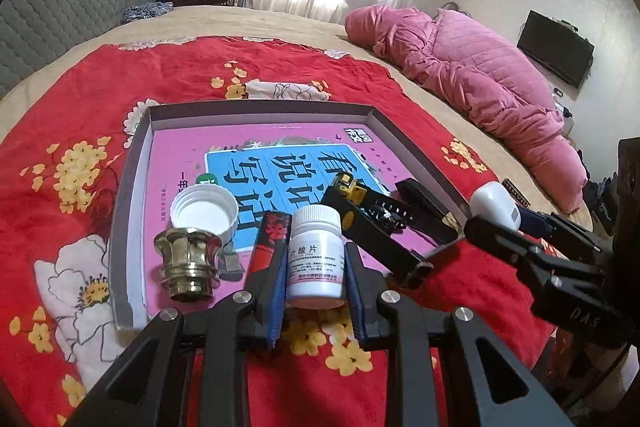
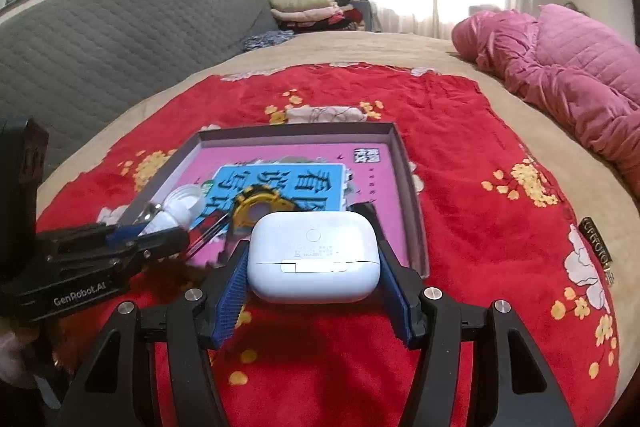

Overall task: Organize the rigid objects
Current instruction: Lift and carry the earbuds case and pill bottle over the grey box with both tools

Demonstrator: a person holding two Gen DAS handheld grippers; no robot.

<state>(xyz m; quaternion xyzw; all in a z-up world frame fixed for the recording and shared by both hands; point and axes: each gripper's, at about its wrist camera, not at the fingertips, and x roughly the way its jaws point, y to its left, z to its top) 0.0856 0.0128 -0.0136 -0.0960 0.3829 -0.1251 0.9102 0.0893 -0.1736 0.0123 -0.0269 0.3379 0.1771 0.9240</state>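
My left gripper (image 1: 316, 263) is shut on a white pill bottle (image 1: 316, 255) and holds it upright over the near edge of a shallow grey tray (image 1: 132, 167) lined with a pink and blue book. My right gripper (image 2: 314, 259) is shut on a white earbuds case (image 2: 314, 259), near the tray's front right corner; the case also shows in the left wrist view (image 1: 494, 205). Inside the tray lie a white cap (image 1: 204, 213), a gold metal cap (image 1: 188, 265), a red and black lighter (image 1: 270, 243) and a yellow and black tape measure (image 1: 346, 187).
The tray sits on a red floral cloth (image 2: 460, 187) spread over a bed. A pink quilted jacket (image 1: 480, 83) lies at the far right. A grey padded headboard (image 2: 100, 43) and folded clothes (image 2: 308, 9) stand behind. A small brown tag (image 2: 598, 243) lies on the cloth, right.
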